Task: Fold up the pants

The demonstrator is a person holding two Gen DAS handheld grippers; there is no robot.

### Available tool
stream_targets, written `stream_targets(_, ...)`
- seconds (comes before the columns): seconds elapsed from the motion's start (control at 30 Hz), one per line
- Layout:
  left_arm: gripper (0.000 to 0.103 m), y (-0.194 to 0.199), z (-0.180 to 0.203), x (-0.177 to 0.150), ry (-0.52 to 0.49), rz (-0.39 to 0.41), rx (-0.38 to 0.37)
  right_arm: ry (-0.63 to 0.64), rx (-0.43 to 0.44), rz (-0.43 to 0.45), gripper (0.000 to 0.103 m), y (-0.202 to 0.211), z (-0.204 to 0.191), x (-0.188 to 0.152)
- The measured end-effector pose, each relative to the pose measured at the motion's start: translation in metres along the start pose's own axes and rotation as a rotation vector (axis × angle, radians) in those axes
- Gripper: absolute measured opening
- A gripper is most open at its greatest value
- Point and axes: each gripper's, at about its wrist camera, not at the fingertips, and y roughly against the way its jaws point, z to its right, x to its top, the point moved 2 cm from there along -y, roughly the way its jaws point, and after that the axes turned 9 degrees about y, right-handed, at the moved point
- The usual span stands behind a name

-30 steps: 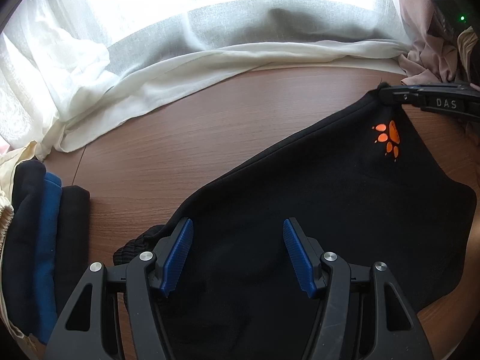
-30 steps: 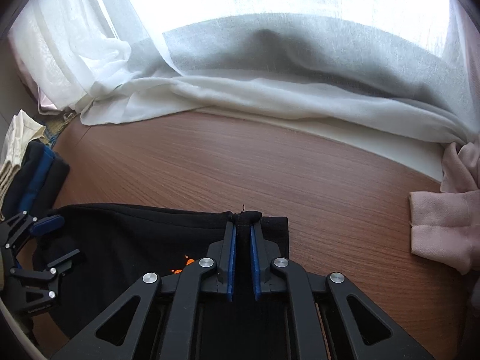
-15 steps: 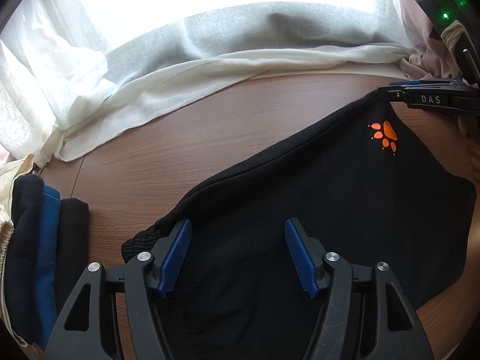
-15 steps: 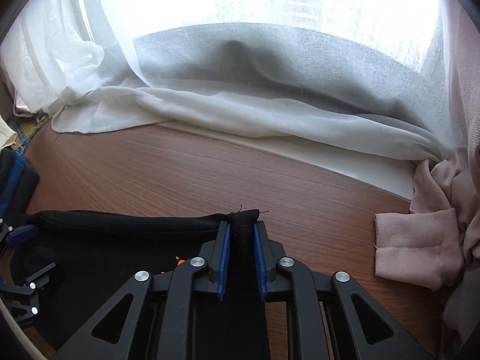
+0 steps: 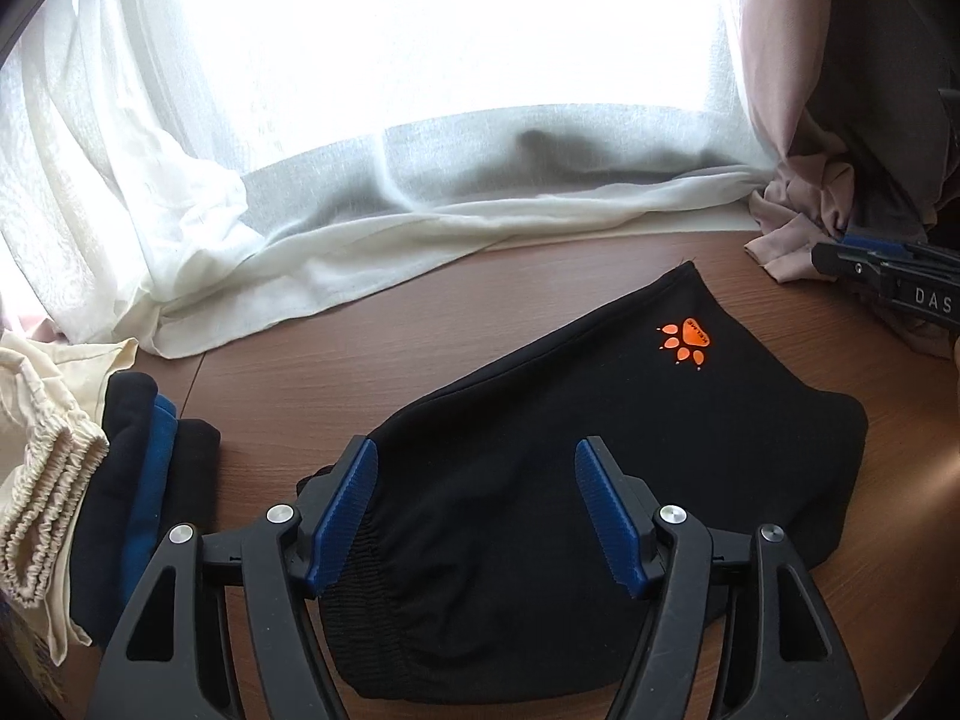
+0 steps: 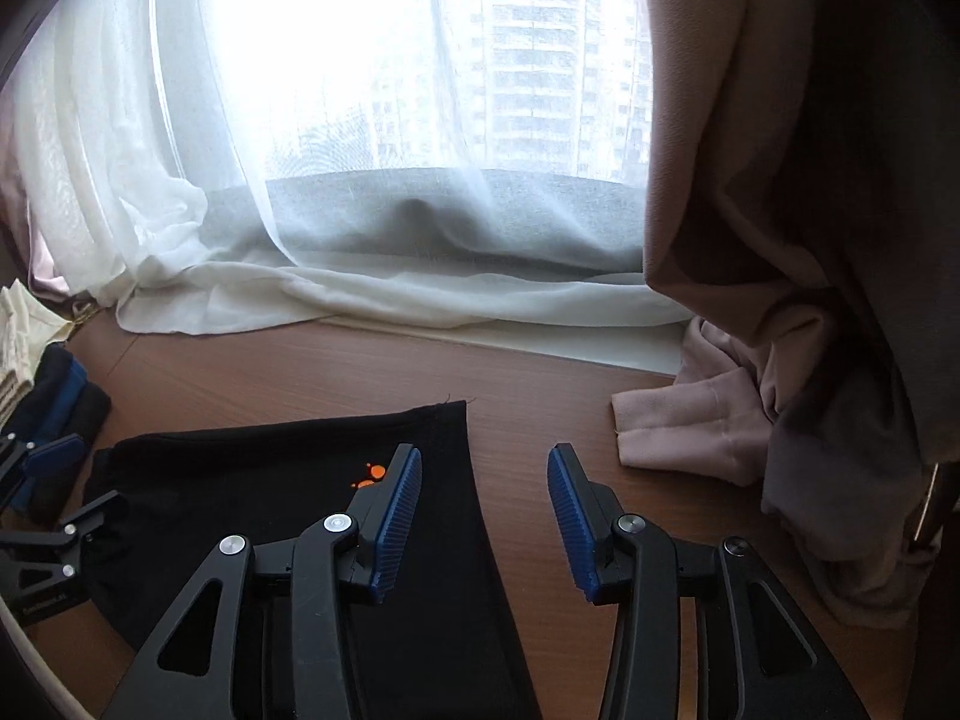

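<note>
A: Nearest us, the left claw (image 5: 474,510) stands wide above the waistband end of the black pants (image 5: 600,480), nothing between its pads. Its jaws have just been opening a little further.

B: And the right claw (image 6: 485,516)?

A: Partly open, jaws just parting, over the pants' right edge with bare surface (image 6: 540,372) under its right finger. No cloth is pinched there. The pants lie folded on the surface, paw logo (image 5: 686,344) up, far corner pointing toward the window.

B: What might spoil it?

A: My guess: either claw, low as it is, could snag the top layer on its way out and drag the fold open. The far corner has a loose thread and looks slightly lifted, so it may spring back.

B: Anything crowding it?

A: The stack of folded clothes (image 5: 138,480) sits just left of the waistband, the pink cloth (image 6: 690,426) near the right. Farther back the white curtain (image 5: 360,252) pools on the surface; a careless slide could push the pants into it.
</note>
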Motion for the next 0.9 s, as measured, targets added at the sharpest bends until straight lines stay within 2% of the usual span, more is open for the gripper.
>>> stream_targets(0.27, 0.07, 0.027, 0.007, -0.035, -0.002, -0.011, -0.005, -0.096, 0.055, -0.042, 0.045, 0.044, -0.007, -0.057)
stream_targets(0.47, 0.07, 0.032, 0.009, -0.066, -0.002, -0.064, -0.002, -0.056, 0.129, -0.12, 0.045, 0.055, -0.029, -0.098)
stream_targets(0.7, 0.07, 0.029, 0.003, -0.101, -0.004, -0.149, 0.043, 0.001, 0.225, -0.224, 0.044, 0.05, -0.053, -0.133)
stream_targets(0.9, 0.07, 0.024, 0.002, -0.108, 0.011, -0.172, 0.078, 0.044, 0.297, -0.27, 0.044, 0.034, -0.06, -0.146)
